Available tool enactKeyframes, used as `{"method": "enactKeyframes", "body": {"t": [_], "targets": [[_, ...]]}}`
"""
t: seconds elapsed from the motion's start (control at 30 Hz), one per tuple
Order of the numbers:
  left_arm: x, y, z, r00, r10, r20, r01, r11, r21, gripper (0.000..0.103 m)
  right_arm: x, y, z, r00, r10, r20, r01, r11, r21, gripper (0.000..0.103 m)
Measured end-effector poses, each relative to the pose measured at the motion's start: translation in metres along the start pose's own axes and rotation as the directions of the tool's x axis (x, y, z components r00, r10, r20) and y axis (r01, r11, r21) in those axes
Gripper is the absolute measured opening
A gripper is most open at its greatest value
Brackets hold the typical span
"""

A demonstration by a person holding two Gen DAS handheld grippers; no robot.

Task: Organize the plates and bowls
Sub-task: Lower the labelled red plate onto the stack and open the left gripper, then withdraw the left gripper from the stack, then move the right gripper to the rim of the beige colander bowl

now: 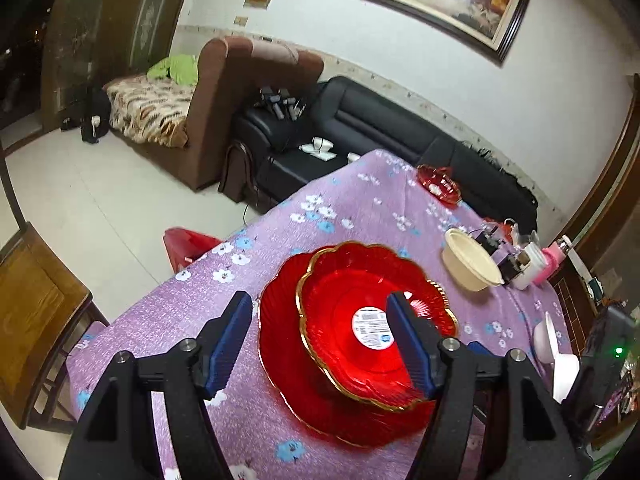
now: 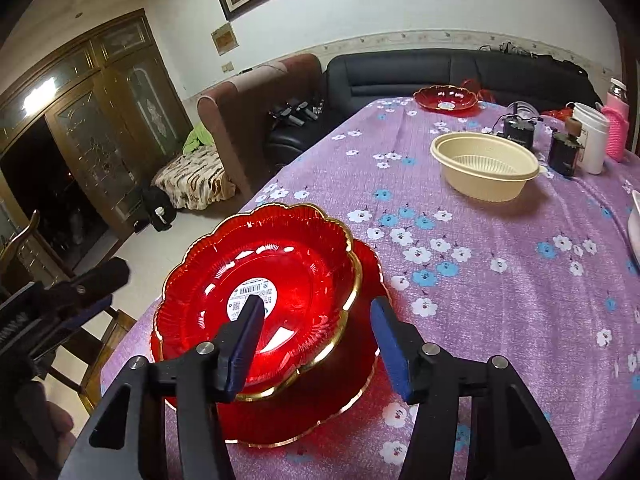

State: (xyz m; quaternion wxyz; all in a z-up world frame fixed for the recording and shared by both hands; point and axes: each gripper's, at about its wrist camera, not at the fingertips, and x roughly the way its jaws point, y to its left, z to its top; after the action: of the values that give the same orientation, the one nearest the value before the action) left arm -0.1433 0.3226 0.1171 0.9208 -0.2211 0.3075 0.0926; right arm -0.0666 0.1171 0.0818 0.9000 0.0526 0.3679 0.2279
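Observation:
A red scalloped bowl with a gold rim [image 1: 356, 328] [image 2: 256, 292] sits on a larger red gold-rimmed plate [image 1: 288, 384] [image 2: 352, 396] near the table's edge. My left gripper [image 1: 320, 316] is open, its fingers either side of the stack's left part. My right gripper [image 2: 316, 316] is open, straddling the bowl's near rim. A second red bowl [image 1: 438, 188] [image 2: 446, 98] stands at the far end. A cream plastic bowl [image 1: 470, 260] [image 2: 484, 164] stands mid-table.
The table has a purple flowered cloth [image 2: 500, 280]. Cups, a pink bottle [image 2: 614, 120] and small dark devices crowd the far right. White dishes [image 1: 556, 348] lie at the right edge. A wooden chair [image 1: 36, 312] and red stool [image 1: 188, 244] stand beside the table.

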Motion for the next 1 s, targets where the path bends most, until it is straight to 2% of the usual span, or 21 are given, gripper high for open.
{"method": "enactKeyframes", "body": {"t": [0.13,0.33,0.43,0.57,0.8,1.0], "targets": [[-0.022,-0.016,-0.006,0.998,-0.017,0.061,0.015,0.999,0.034,0.080,-0.019,-0.011,-0.006,0.999,0.004,0.035,-0.005,1.000,0.030,0.061],[-0.047,-0.057,-0.020,0.988,-0.009,0.155,-0.018,0.985,0.169,0.086,-0.058,-0.036,-0.023,0.992,-0.061,0.110,0.056,0.997,0.051,0.068],[-0.050,-0.078,-0.029,0.990,-0.034,0.138,0.001,0.973,0.231,0.086,-0.074,-0.050,-0.033,0.988,-0.085,0.125,0.076,0.994,0.075,0.069],[-0.054,-0.096,-0.034,0.991,-0.073,0.110,0.042,0.965,0.260,0.086,-0.094,-0.068,-0.042,0.984,-0.113,0.138,0.101,0.991,0.090,0.069],[-0.081,-0.118,-0.035,0.984,-0.092,0.155,0.041,0.952,0.303,0.086,-0.128,-0.083,-0.042,0.971,-0.148,0.189,0.134,0.987,0.084,0.069],[-0.106,-0.128,-0.020,0.974,-0.112,0.196,0.042,0.942,0.334,0.086,-0.158,-0.082,-0.032,0.956,-0.147,0.254,0.134,0.989,0.068,0.076]]}}
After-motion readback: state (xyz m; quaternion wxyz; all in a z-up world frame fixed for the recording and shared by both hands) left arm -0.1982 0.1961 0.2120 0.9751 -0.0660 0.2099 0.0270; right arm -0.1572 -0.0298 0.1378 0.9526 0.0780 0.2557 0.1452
